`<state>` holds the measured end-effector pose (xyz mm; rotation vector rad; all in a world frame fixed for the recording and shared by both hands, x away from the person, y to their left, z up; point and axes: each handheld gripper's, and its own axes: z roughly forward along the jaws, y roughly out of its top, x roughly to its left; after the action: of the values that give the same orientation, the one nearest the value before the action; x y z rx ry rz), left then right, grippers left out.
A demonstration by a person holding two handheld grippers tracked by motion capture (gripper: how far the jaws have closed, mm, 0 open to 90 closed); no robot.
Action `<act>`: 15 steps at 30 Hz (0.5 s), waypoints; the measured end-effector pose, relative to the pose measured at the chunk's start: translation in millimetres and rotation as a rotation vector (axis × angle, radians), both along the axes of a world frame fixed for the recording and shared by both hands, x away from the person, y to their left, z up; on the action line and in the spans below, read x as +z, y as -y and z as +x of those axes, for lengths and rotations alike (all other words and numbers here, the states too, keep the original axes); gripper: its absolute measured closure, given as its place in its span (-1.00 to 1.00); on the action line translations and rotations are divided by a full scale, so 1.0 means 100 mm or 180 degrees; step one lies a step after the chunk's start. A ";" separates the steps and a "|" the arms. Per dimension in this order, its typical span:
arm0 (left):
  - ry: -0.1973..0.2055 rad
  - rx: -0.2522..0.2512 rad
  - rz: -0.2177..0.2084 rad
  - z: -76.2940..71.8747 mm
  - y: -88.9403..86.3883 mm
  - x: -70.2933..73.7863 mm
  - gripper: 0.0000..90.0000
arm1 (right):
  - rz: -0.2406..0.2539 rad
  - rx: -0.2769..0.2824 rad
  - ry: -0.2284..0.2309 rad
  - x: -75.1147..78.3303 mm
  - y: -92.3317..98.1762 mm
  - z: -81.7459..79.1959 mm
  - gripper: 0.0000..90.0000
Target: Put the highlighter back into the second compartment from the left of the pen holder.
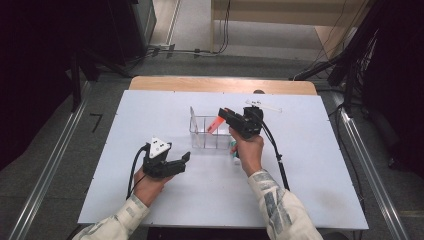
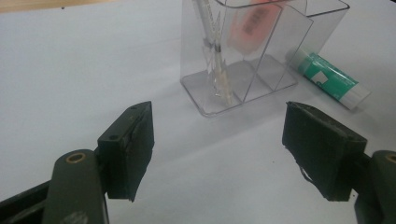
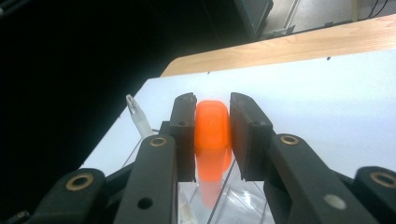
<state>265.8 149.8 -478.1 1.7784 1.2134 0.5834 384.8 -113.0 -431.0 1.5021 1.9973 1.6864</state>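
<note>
A clear plastic organizer [image 1: 210,132] stands mid-table, with a clear pen [image 2: 215,56] upright in its left compartment. My right gripper [image 1: 223,112] reaches over its top from the right, shut on an orange marker [image 3: 212,140] whose lower end dips into a compartment. Through the box wall [image 2: 261,60] the orange marker [image 2: 252,23] looks pink and labelled. My left gripper [image 1: 186,160] rests low on the table, left of and nearer than the box. Its jaws stand wide apart with nothing between them [image 2: 219,144]. A green-and-white glue stick [image 2: 329,77] lies on the table beside the box.
The white table [image 1: 310,165] has a wooden strip along its far edge. A white pen [image 1: 265,105] lies at the back, behind my right hand. The right gripper's cable [image 1: 277,155] trails across the table toward the near right.
</note>
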 end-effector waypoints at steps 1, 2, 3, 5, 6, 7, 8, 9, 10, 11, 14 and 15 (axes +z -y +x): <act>0.0000 0.0000 0.0000 0.00 0.00 0.00 -0.44 | -0.0026 0.0008 0.0017 0.00 -0.01 -0.01 0.54; -0.0003 -0.0002 0.0000 0.00 0.00 0.00 -0.44 | -0.0039 0.0007 0.0026 0.00 -0.02 -0.01 0.54; -0.0003 -0.0002 0.0000 0.00 0.00 0.00 -0.44 | -0.0058 0.0014 0.0036 0.00 -0.03 -0.02 0.54; -0.0004 -0.0001 0.0001 0.00 0.00 0.00 -0.44 | -0.0109 0.0022 0.0051 -0.01 -0.04 -0.03 0.54; -0.0003 -0.0001 0.0002 0.00 0.00 0.00 -0.44 | -0.0119 0.0037 0.0052 -0.01 -0.05 -0.04 0.53; -0.0003 0.0000 0.0003 0.00 0.00 0.00 -0.44 | -0.0140 0.0041 0.0061 -0.02 -0.06 -0.04 0.53; -0.0003 0.0001 0.0003 0.00 0.00 0.00 -0.44 | -0.0160 0.0045 0.0068 -0.02 -0.07 -0.05 0.53; -0.0003 0.0001 0.0003 0.00 0.00 0.00 -0.44 | -0.0180 0.0049 0.0078 -0.02 -0.07 -0.05 0.53; -0.0004 0.0001 0.0003 0.00 0.00 0.00 -0.44 | -0.0190 0.0056 0.0078 -0.02 -0.08 -0.06 0.53; -0.0004 0.0000 0.0003 0.00 0.00 0.00 -0.44 | -0.0204 0.0060 0.0078 -0.02 -0.08 -0.06 0.53; -0.0004 -0.0003 0.0004 0.00 0.00 0.00 -0.44 | -0.0284 0.0078 0.0106 -0.03 -0.11 -0.08 0.52; -0.0009 -0.0002 0.0003 0.00 0.00 0.00 -0.44 | -0.0291 0.0085 0.0100 -0.03 -0.11 -0.08 0.51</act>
<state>265.9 149.6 -478.4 1.7810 1.2146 0.5814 376.5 -101.8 -434.5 1.4168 2.0575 1.5945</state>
